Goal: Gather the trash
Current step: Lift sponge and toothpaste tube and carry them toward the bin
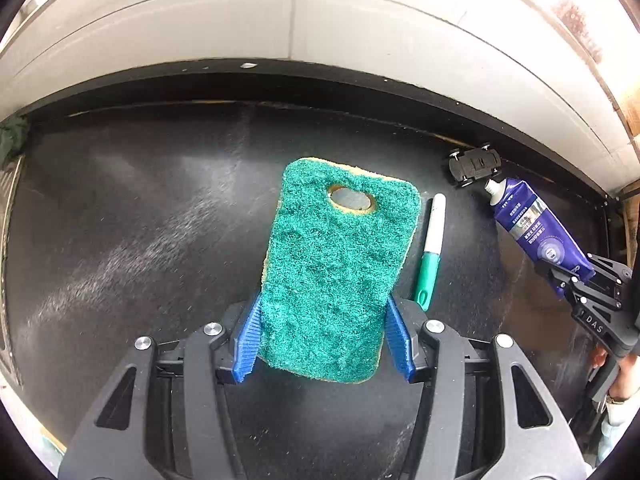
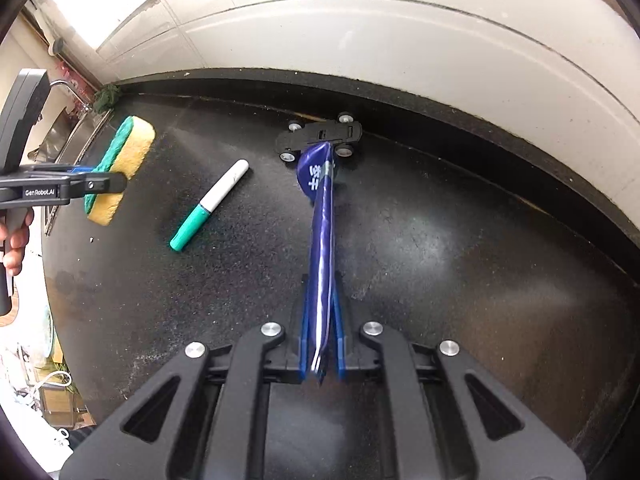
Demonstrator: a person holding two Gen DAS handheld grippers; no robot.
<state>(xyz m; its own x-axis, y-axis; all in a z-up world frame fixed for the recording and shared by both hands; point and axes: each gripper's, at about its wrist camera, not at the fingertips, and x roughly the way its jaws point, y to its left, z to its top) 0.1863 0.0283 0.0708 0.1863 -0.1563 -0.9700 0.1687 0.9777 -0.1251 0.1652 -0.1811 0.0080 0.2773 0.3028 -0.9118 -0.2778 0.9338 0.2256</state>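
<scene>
A: Your left gripper [image 1: 324, 336] has its blue pads clamped on the long edges of the green-and-yellow scouring sponge [image 1: 340, 268], held clear above the black countertop [image 1: 140, 220].

B: And your right gripper [image 2: 320, 344] is pinched nearly closed on the flat crimped tail of the blue toothpaste tube [image 2: 320, 248], cap end hanging toward the back edge.

A: So 2 items are in your grip, but no bin shows in either view, so neither is collected yet.

B: 2 remain lying there: the green-capped white marker [image 2: 210, 204] mid-counter, and the overturned toy car [image 2: 320, 134] against the back edge.
</scene>
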